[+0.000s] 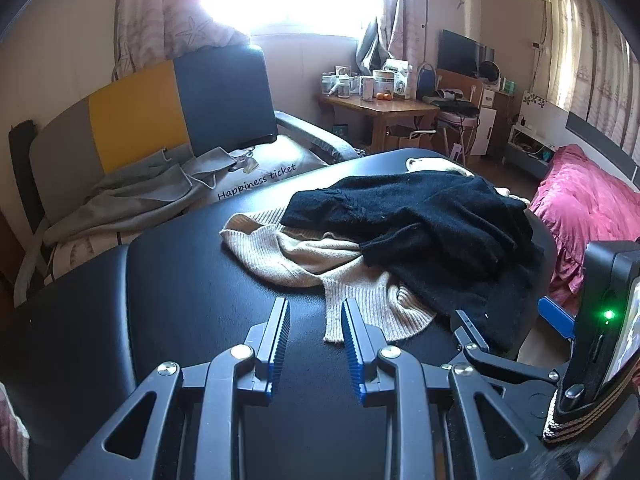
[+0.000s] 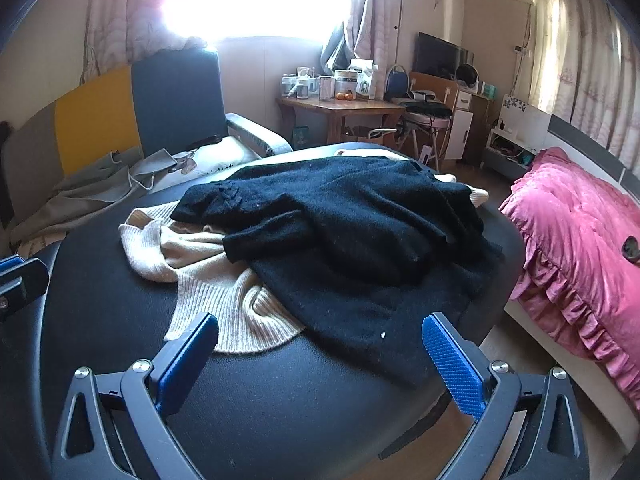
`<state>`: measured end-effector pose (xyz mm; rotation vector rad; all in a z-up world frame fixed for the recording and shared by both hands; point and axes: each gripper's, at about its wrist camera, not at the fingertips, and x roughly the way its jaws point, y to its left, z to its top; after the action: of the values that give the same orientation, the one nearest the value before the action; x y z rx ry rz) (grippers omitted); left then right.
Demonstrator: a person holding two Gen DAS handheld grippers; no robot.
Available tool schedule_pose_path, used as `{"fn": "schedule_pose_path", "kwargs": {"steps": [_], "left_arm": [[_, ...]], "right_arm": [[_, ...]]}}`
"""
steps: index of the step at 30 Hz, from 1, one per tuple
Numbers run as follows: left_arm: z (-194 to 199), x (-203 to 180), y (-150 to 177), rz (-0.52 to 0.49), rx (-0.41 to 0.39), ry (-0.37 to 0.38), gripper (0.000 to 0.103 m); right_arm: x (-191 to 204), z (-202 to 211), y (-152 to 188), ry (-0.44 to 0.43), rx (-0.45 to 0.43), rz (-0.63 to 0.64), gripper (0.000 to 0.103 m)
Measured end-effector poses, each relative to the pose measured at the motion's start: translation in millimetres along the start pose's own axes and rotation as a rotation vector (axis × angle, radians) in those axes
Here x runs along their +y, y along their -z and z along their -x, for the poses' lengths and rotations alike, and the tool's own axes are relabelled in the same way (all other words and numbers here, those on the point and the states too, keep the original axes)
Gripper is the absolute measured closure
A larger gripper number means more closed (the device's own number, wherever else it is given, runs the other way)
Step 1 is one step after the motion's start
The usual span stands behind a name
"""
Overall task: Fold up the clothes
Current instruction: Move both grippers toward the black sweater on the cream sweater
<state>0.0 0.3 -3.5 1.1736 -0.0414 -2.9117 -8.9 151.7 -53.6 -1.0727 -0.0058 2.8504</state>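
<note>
Folding hasn't begun. A black sweater [image 2: 352, 232] lies crumpled over a beige one [image 2: 224, 280] mid-counter [image 2: 100, 320]. Left gripper [image 1: 316, 344] is partly open, right gripper [image 2: 320, 364] wide open, both empty, near the beige hem. Next: lift the black sweater clear.

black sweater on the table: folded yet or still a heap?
Not folded. The black sweater lies crumpled, sleeves bunched, atop the beige sweater; both grippers open, empty.
</note>
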Motion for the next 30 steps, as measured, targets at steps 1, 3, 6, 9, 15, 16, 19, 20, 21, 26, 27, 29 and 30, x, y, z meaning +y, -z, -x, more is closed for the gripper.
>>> {"fn": "schedule_pose_path", "kwargs": {"steps": [1,3,6,9,15,16,19,20,21,26,27,29,30], "left_arm": [[-0.9,-0.2,0.9,0.000,0.001,0.000,0.077],[-2.7,-0.5,2.8,0.001,0.004,-0.001,0.077],[-9.7,0.1,9.6,-0.010,0.018,-0.001,0.075],[-43.2,10.5,36.5,-0.029,0.126,-0.005,0.069],[-94.8,49.0,96.4,0.045,0.315,0.011,0.069],[-97.3,53.3,102.2,0.051,0.323,0.010,0.069],[-96.8,62.6,114.2,0.061,0.306,0.030,0.069],[-95.2,64.8,117.1,0.062,0.293,0.041,0.069],[-94.2,65.7,120.1,0.064,0.281,0.056,0.068],[-86.4,65.2,123.7,0.057,0.251,0.120,0.057],[-85.8,62.8,123.7,0.049,0.247,0.129,0.054],[-85.2,60.9,122.6,0.041,0.243,0.145,0.042],[-85.5,57.9,122.1,0.033,0.243,0.152,0.038]], "right_arm": [[-0.5,0.1,2.5,-0.012,0.001,-0.002,0.000],[-1.4,0.2,7.4,-0.035,0.004,-0.005,0.000],[-2.8,0.5,14.9,-0.070,0.008,-0.011,0.000],[-4.1,0.7,22.3,-0.105,0.012,-0.016,0.000],[-29.6,-24.7,34.2,-0.258,0.092,-0.095,0.011],[-33.0,-27.8,31.8,-0.255,0.088,-0.087,0.011],[-40.5,-35.6,13.6,-0.251,0.048,-0.048,0.011],[-41.0,-40.7,3.5,-0.266,0.035,-0.023,0.011],[-40.9,-46.5,-7.6,-0.286,0.022,0.004,0.011],[-36.9,-95.5,-60.3,-0.185,0.040,0.116,0.011],[-40.5,-105.9,-68.3,-0.192,0.059,0.102,0.011],[-47.8,-129.6,-83.0,-0.239,0.113,0.043,0.011],[-46.4,-138.9,-87.4,-0.258,0.142,0.030,0.011]]}}
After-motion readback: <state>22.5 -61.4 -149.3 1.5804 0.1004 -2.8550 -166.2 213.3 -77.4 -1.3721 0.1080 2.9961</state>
